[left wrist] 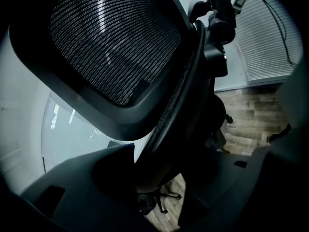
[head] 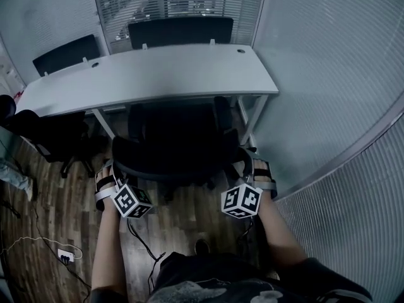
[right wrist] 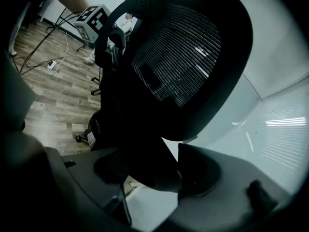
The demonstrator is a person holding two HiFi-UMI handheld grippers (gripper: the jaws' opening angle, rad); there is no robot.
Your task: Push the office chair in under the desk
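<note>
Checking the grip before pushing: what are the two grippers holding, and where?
Both hold the black mesh-backed office chair: the left gripper clamps its backrest frame at the left edge, the right gripper at the right edge.

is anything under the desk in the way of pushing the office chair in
Nothing visible does: the office chair is partly under the desk, between its white legs. Deeper under the desk is too dark to tell.

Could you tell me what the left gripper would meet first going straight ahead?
The office chair: its backrest rim appears held between the fingers of the left gripper, with the desk beyond.
</note>
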